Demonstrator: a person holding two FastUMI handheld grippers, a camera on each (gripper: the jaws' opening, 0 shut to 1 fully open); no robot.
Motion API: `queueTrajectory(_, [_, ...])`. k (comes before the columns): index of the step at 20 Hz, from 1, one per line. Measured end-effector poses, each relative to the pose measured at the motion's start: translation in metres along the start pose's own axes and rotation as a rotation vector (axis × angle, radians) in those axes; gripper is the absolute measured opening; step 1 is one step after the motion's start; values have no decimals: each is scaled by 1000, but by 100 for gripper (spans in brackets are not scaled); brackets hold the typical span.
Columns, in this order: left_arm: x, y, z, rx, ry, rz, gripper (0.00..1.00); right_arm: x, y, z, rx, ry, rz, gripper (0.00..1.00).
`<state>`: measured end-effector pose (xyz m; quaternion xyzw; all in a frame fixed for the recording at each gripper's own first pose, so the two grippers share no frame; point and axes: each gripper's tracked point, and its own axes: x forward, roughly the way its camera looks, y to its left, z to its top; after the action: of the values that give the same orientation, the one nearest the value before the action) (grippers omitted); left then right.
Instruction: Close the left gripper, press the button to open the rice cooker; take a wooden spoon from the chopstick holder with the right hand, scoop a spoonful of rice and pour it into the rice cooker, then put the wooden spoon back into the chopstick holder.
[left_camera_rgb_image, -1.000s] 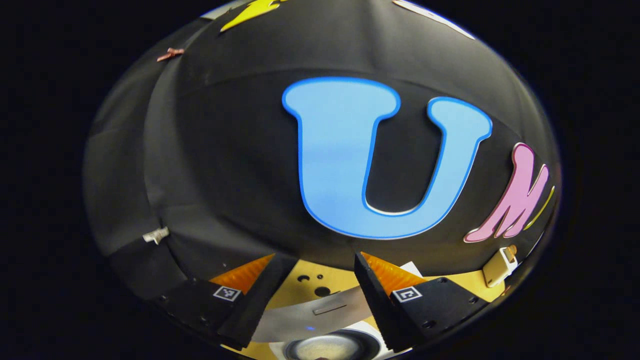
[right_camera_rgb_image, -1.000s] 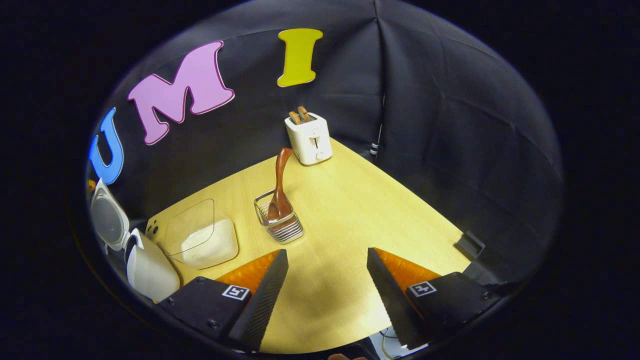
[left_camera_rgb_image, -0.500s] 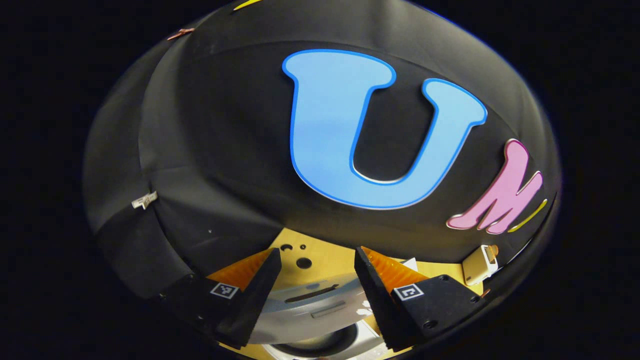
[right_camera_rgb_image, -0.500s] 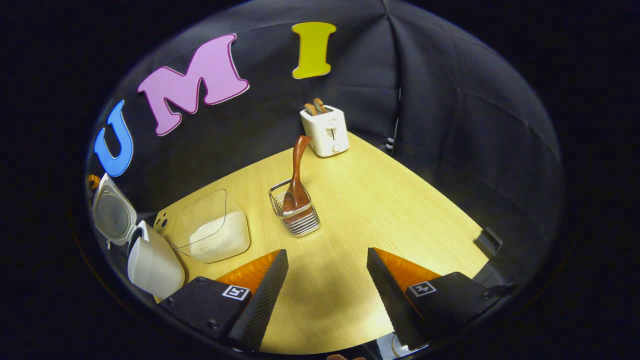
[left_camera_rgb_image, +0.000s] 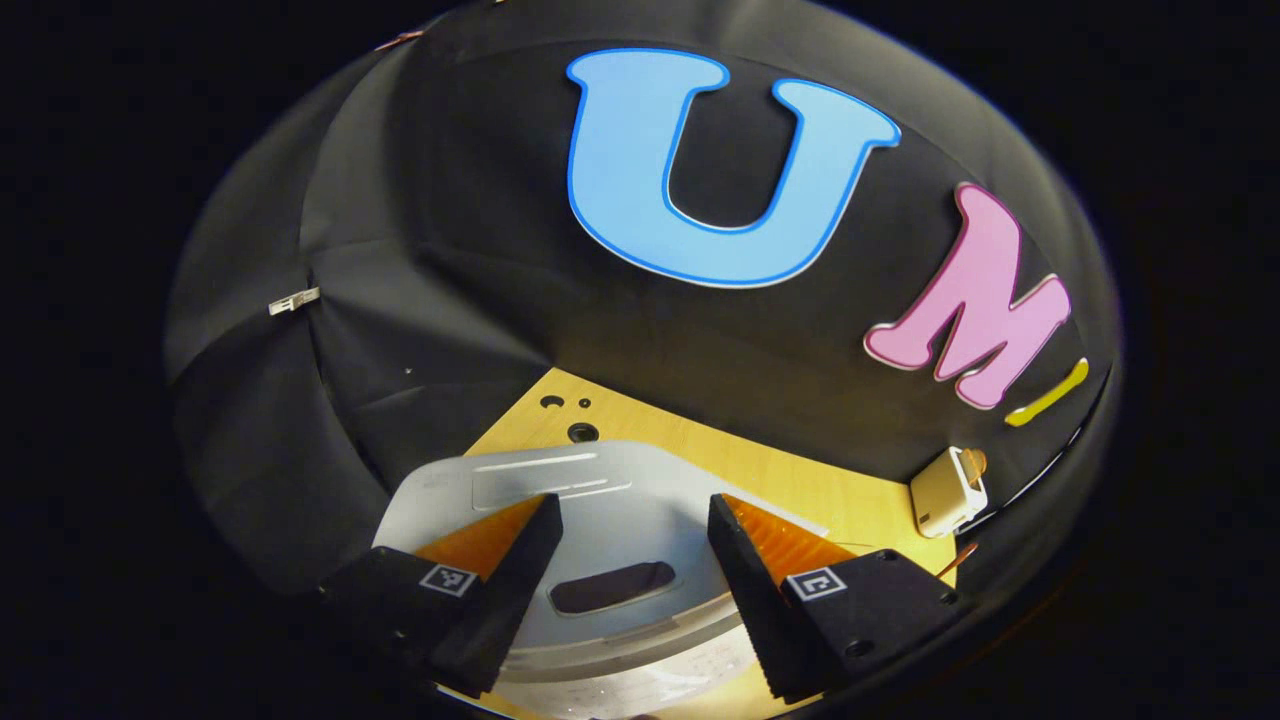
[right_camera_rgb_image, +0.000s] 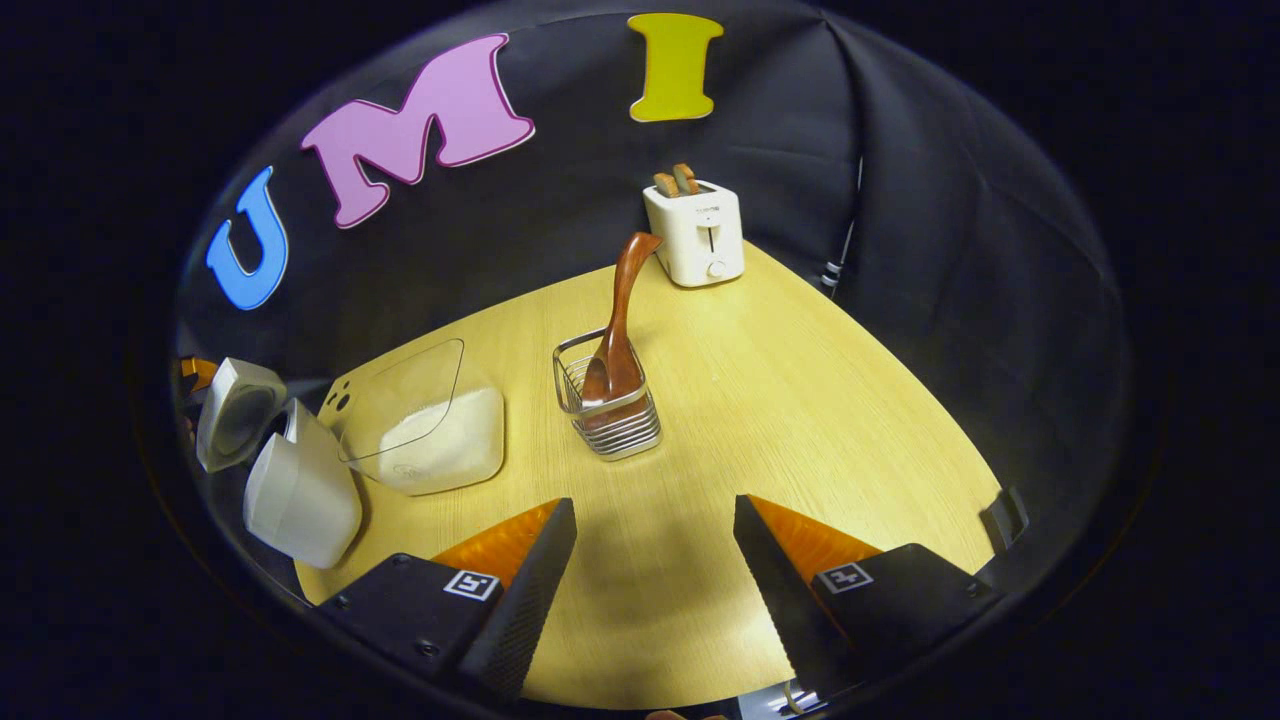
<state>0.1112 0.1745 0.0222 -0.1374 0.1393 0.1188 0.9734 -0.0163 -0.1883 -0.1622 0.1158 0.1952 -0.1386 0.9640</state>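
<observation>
Now, in the right gripper view, the white rice cooker (right_camera_rgb_image: 300, 495) sits at about nine o'clock on the table (right_camera_rgb_image: 800, 400) with its lid (right_camera_rgb_image: 238, 415) raised. Just to its right stands a clear container of rice (right_camera_rgb_image: 430, 440), and beside that, near the centre, the wire chopstick holder (right_camera_rgb_image: 610, 405) with the wooden spoon (right_camera_rgb_image: 618, 320) standing in it, handle leaning toward one o'clock. A white toaster (right_camera_rgb_image: 697, 232) stands at twelve o'clock by the wall. The right tongs (right_camera_rgb_image: 655, 575) are spread wide over bare table, holding nothing. In the left gripper view, the left tongs (left_camera_rgb_image: 630, 570) also gape wide, hovering over what seems to be the cooker's lid (left_camera_rgb_image: 600, 500), though whether they touch it is unclear.
</observation>
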Motion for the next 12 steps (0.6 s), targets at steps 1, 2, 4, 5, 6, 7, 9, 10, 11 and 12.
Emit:
queueTrajectory(1, [1,-1,-9,-12,-3,14,97,2,0,1,-10,4,12,99])
queueTrajectory(2, [3,-2,-19,-31,-2,25,97,3,0,2,-18,3,25,99])
queueTrajectory(4, [6,-3,-40,-62,2,39,97,4,1,9,-28,-7,48,99])
queueTrajectory(5, [7,-3,-49,-64,7,43,98,5,1,11,-31,-10,60,99])
queueTrajectory(6, [11,-3,-58,-62,8,49,97,5,1,12,-32,-13,72,99])
queueTrajectory(7, [13,-2,-66,-58,8,56,97,4,1,14,-32,-16,84,99])
queueTrajectory(9, [20,0,-78,-49,10,84,98,5,-2,14,-39,-18,99,99])
queueTrajectory(10, [22,0,-81,-40,7,105,97,5,-5,13,-47,-15,101,99])
queueTrajectory(11, [23,0,-82,-20,-2,126,98,5,-8,12,-55,-13,98,99])
queueTrajectory(12, [25,0,-83,6,-5,146,98,6,-11,11,-56,-11,96,99])
